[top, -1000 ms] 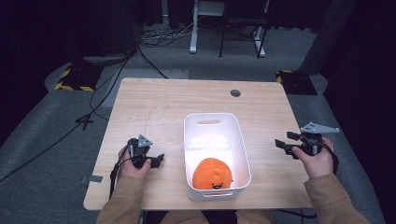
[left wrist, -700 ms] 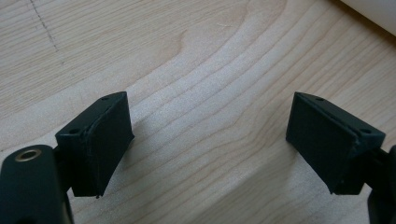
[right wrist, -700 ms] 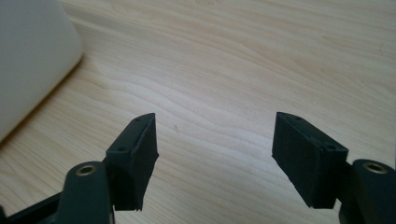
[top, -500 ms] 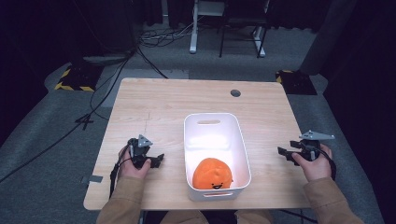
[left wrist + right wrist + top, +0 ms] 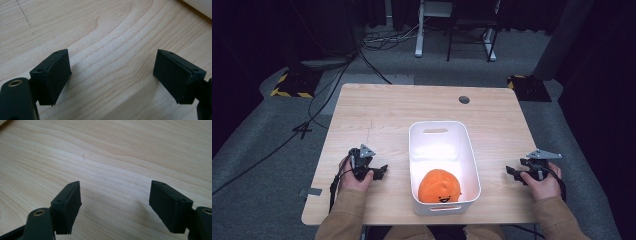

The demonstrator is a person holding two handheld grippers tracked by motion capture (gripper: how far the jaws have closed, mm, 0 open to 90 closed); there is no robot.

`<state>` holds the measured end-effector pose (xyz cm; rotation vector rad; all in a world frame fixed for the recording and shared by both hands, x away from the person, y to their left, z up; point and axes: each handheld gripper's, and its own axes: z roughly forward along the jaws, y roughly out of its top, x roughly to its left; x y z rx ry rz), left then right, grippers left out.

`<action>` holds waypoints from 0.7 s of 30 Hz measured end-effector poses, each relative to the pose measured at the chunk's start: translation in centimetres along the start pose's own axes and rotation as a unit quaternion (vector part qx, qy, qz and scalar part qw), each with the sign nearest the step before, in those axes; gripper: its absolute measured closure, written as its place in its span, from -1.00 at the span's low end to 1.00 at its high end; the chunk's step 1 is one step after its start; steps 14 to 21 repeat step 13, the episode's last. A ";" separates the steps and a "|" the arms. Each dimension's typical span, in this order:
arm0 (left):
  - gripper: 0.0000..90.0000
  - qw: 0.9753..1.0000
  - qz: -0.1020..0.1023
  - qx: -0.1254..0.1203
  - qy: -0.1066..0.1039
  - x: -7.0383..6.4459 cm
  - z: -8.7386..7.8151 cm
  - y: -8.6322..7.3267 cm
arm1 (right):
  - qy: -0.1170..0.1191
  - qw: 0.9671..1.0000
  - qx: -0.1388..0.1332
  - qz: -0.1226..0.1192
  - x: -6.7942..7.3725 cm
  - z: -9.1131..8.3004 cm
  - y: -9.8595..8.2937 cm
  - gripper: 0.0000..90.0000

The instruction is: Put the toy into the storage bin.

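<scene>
1. Left hand-held gripper (image 5: pixel 379 172) rests low on the bench (image 5: pixel 392 107), left of the bin (image 5: pixel 415 150); jaws spread wide, released, nothing between them; in the left gripper view only bare wood grain lies between the jaws, and a white edge of the bin shows at the top right corner.
2. Right hand-held gripper (image 5: pixel 512 172) sits at the bench's right edge, well apart from the bin; jaws also spread, released, empty; bare wood between them in the right gripper view.
3. Orange plush (image 5: pixel 439 186) lies inside the white bin, at its near end, touching the near wall; small dark face turned toward the person; neither gripper touches it; the bin wall stands between each gripper and the plush.
4. Bin stands near the middle of the bench toward the person's side, long axis running away from the person; handle slot (image 5: pixel 435 131) in the far wall; far half of the bin floor bare.
5. Round dark grommet (image 5: pixel 464 99) in the bench top near the far edge, right of centre; well apart from the bin.
6. Floor beyond the bench: cables (image 5: pixel 377 40), white desk legs (image 5: pixel 418 30), yellow-black striped blocks (image 5: pixel 289 85) at left and right; dark surroundings.
7. Tan sleeves (image 5: pixel 344 217) enter from the bottom; cable trails from the left gripper along the wrist.
</scene>
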<state>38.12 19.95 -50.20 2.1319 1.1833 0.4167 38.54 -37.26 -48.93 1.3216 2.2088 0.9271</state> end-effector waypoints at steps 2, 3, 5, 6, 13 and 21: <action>-0.67 1.000 0.000 0.000 0.000 0.0 0.0 0.0 | -0.002 1.000 -0.004 -0.002 0.1 0.3 -0.3 -0.48; -0.67 1.000 0.000 0.000 0.000 0.0 0.0 0.0 | -0.003 1.000 -0.006 -0.002 0.1 0.6 -0.5 -0.52; -0.67 1.000 0.000 0.000 0.000 0.0 0.0 0.0 | -0.006 1.000 -0.018 0.001 0.1 1.0 -0.9 -0.63; -0.67 1.000 0.000 0.000 0.000 0.0 0.0 0.0 | -0.004 1.000 -0.018 0.000 0.2 1.0 -0.9 -0.63; -0.67 1.000 0.000 0.000 0.002 0.0 0.0 0.0 | -0.003 1.000 -0.018 -0.001 0.3 1.1 -0.8 -0.68; -0.67 1.000 0.000 0.000 0.002 0.0 0.0 0.0 | -0.003 1.000 -0.018 -0.001 0.3 1.1 -0.8 -0.68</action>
